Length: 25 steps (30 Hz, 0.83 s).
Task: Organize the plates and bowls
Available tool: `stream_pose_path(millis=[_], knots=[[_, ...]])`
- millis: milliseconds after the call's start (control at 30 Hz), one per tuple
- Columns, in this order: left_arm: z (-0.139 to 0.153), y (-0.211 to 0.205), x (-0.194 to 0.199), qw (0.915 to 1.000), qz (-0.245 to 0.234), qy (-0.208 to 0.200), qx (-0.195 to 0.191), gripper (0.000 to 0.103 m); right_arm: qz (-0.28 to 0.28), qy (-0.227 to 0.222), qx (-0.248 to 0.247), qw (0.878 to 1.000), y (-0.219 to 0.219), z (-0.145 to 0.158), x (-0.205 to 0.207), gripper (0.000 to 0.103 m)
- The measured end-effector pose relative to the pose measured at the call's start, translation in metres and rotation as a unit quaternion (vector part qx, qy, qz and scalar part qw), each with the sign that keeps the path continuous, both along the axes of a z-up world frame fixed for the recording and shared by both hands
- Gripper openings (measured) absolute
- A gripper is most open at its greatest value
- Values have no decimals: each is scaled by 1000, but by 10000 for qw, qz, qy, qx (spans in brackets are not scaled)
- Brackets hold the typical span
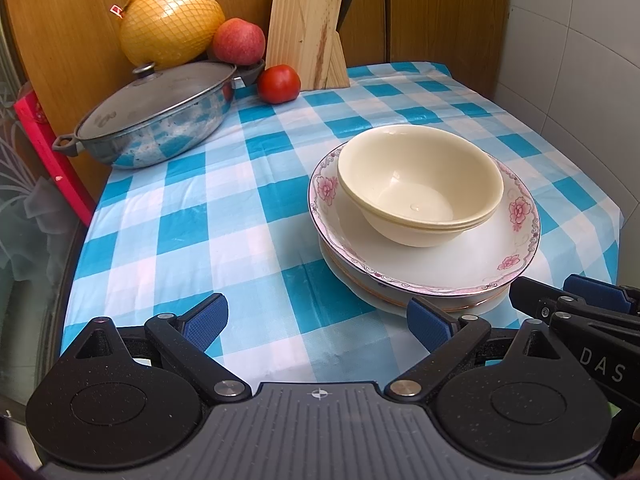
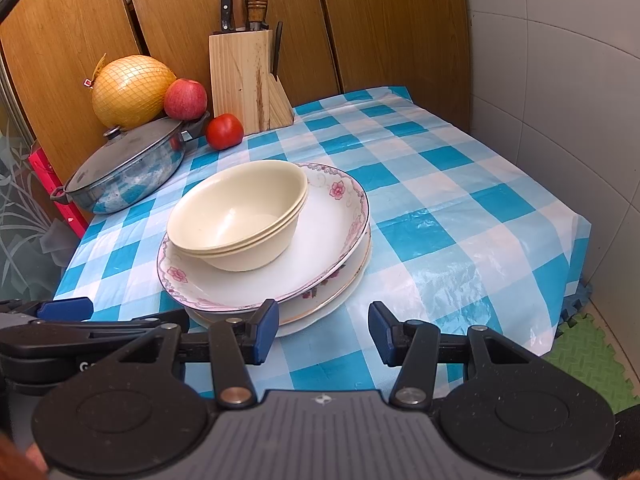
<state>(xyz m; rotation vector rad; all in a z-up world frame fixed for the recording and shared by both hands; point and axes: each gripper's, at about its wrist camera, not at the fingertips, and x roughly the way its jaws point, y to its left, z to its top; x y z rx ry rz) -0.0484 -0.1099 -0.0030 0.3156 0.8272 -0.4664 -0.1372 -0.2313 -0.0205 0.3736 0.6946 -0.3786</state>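
Note:
A stack of cream bowls (image 1: 420,192) sits on a stack of flowered white plates (image 1: 432,264) on the blue checked table. The same bowls (image 2: 238,216) and plates (image 2: 320,232) show in the right wrist view. My left gripper (image 1: 318,320) is open and empty, near the table's front edge, just left of the plates. My right gripper (image 2: 324,328) is open and empty, at the front right of the plate stack. Its left fingertip (image 2: 266,326) is close to the plates' rim. The right gripper also shows in the left wrist view (image 1: 576,300).
A lidded steel pan (image 1: 152,120) stands at the back left, with a netted pomelo (image 1: 172,24), an apple (image 1: 239,41) and a tomato (image 1: 279,83) behind it. A wooden knife block (image 1: 306,36) stands at the back. A tiled wall (image 2: 560,80) bounds the right.

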Motion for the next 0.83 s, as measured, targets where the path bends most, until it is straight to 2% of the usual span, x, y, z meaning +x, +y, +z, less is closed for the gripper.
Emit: stream_pose_path(millis=[467,833], knots=[[1,1,1,10000,8,-11,17,98,-2,2,-10,10000,1,0,0,47],[4,-1,-4,9996,-3,-275,114,98,8,44,-35,10000,-1,-2,2,47]])
